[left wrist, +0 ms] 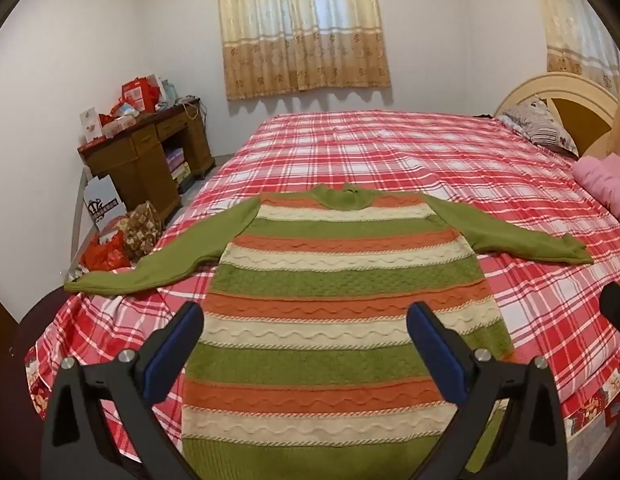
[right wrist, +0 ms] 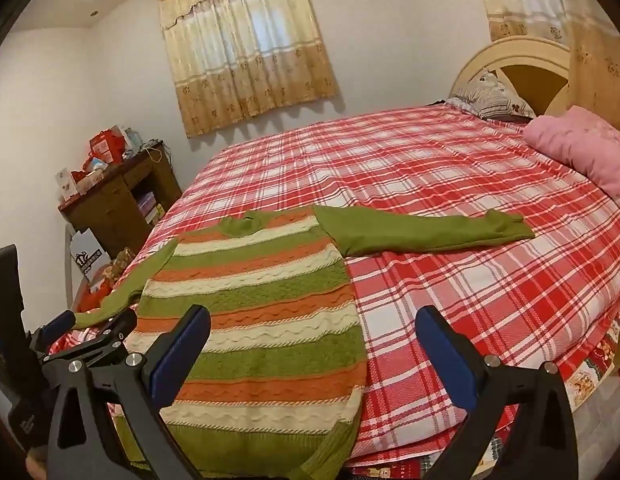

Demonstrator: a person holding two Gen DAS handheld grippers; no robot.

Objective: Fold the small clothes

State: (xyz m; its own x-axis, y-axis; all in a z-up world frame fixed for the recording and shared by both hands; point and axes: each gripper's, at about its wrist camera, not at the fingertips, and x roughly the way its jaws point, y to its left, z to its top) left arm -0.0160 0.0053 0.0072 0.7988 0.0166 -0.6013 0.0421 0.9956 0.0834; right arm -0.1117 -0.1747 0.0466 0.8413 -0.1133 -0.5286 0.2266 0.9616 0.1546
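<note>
Now the striped sweater (left wrist: 341, 308) lies flat on the plaid bed (left wrist: 389, 152), both green sleeves spread wide, hem at the near edge. Left claw (left wrist: 306, 320) hovers above the lower body, fingers spread, gripping nothing. Right claw (right wrist: 313, 324) hangs over the sweater's right edge, also spread and empty. Pink pillow (right wrist: 581, 148) up by the headboard.

Sweater (left wrist: 333, 308): thick knit wool-like cloth, matt, rough; raised cable and wave ribbing across the stripes, plainer fine knit on sleeves.
Bedsheet (left wrist: 409, 152): woven plaid cloth, matt, smooth with fine texture.
Left gripper (left wrist: 304, 340): black matt plastic frame, blue rubbery matt pads, shiny metal screws. Right gripper (right wrist: 311, 344): same.
Desk (left wrist: 150, 152): brown wood, slight sheen.
Curtain (left wrist: 302, 28): thin semi-sheer patterned cloth.
Headboard (right wrist: 517, 52): smooth painted wood.
</note>
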